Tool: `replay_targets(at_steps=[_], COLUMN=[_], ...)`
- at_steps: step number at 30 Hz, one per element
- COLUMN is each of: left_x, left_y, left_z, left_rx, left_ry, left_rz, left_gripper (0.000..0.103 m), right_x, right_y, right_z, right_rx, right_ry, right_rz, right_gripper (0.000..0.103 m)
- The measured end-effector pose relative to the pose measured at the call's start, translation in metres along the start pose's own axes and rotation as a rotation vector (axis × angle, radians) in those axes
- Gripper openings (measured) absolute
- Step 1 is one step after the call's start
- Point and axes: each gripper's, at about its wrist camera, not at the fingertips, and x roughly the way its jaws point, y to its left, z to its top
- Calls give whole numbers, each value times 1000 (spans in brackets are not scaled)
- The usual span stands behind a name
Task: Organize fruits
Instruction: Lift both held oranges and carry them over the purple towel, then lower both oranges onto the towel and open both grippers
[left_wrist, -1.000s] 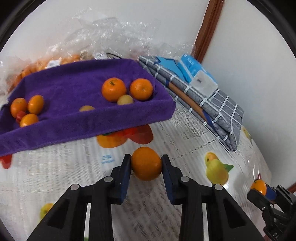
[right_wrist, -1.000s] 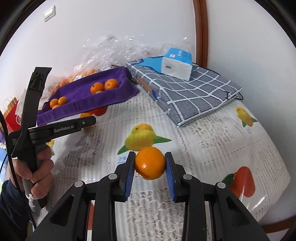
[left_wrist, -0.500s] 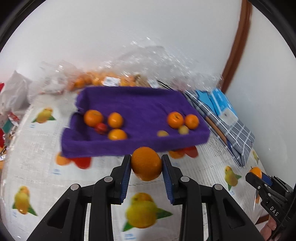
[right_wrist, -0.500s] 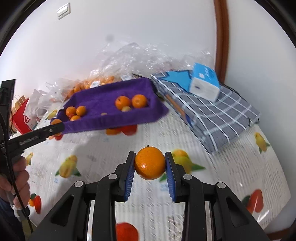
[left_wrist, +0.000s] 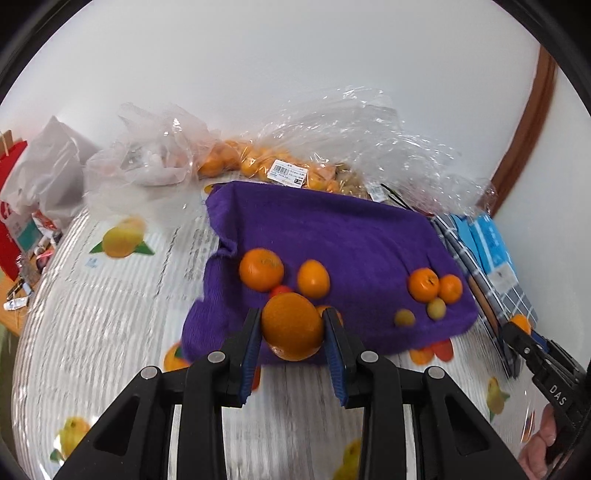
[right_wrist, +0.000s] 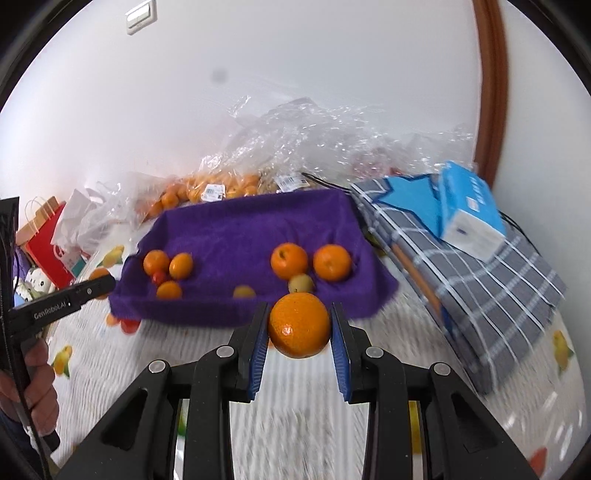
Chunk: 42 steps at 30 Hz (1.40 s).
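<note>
My left gripper (left_wrist: 292, 332) is shut on an orange (left_wrist: 291, 326), held above the near left edge of a purple towel-lined tray (left_wrist: 332, 229). The tray holds several oranges (left_wrist: 261, 268) at its left and right ends, plus small yellow fruits (left_wrist: 404, 317). My right gripper (right_wrist: 300, 326) is shut on another orange (right_wrist: 299, 325), in front of the tray's (right_wrist: 251, 229) near right edge. The left gripper (right_wrist: 99, 278) shows at the left of the right wrist view; the right gripper (left_wrist: 522, 326) shows at the right of the left wrist view.
Clear plastic bags of oranges (left_wrist: 258, 166) lie behind the tray against the wall. A folded grey checked cloth (right_wrist: 480, 280) with a blue tissue pack (right_wrist: 469, 218) lies to the right. Red and white bags (left_wrist: 22, 206) stand at the left. The tablecloth (left_wrist: 92, 314) has fruit prints.
Both grippers have moved toward the tray with their oranges still held. The left one has swung leftward and risen over the tray's left end; the right one has closed in on its right end.
</note>
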Motion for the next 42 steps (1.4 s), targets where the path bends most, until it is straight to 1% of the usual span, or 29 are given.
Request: replay_targets(at_steps=[5, 8, 11, 19, 24, 27, 28, 30, 31, 32, 33, 35, 37, 39, 42], left_x=[31, 49, 63, 80, 80, 79, 78, 73, 67, 62, 55, 37, 13, -5, -37], left_y=[-5, -8, -13, -21, -18, -19, -19, -19, -19, -21, -22, -25, -29, -32, -41], left_z=[22, 34, 37, 28, 26, 23, 22, 21, 21, 20, 20, 19, 16, 12, 2], left_rx=[18, 23, 43, 71, 70, 82, 85, 83, 84, 90, 96, 105, 108, 110, 134], left_ry=[6, 20, 39, 66, 76, 91, 96, 94, 89, 84, 76, 49, 16, -5, -64], left_rz=[4, 3, 10, 7, -3, 4, 7, 18, 30, 35, 38, 43, 45, 50, 87], left_gripper=[31, 31, 31, 32, 32, 34, 34, 39, 39, 39, 40, 44, 50, 52, 52], right_x=[43, 66, 83, 108, 108, 104, 101, 94, 87, 81, 71, 53, 31, 12, -22], right_y=[9, 15, 20, 28, 30, 31, 31, 31, 30, 30, 30, 30, 30, 30, 28], right_z=[21, 26, 25, 16, 15, 15, 15, 16, 17, 18, 20, 22, 24, 24, 20], right_rx=[0, -11, -25, -49, -72, -73, -70, -60, -54, -50, -45, -40, -35, -36, -20], right_ry=[19, 41, 67, 111, 103, 104, 105, 102, 97, 91, 78, 55, 32, 21, 11], right_rz=[24, 31, 32, 28, 7, 4, 5, 7, 3, 0, -4, -15, -31, -42, -67], right_gripper=[32, 32, 32, 32, 32, 33, 35, 42, 48, 49, 50, 53, 58, 59, 59])
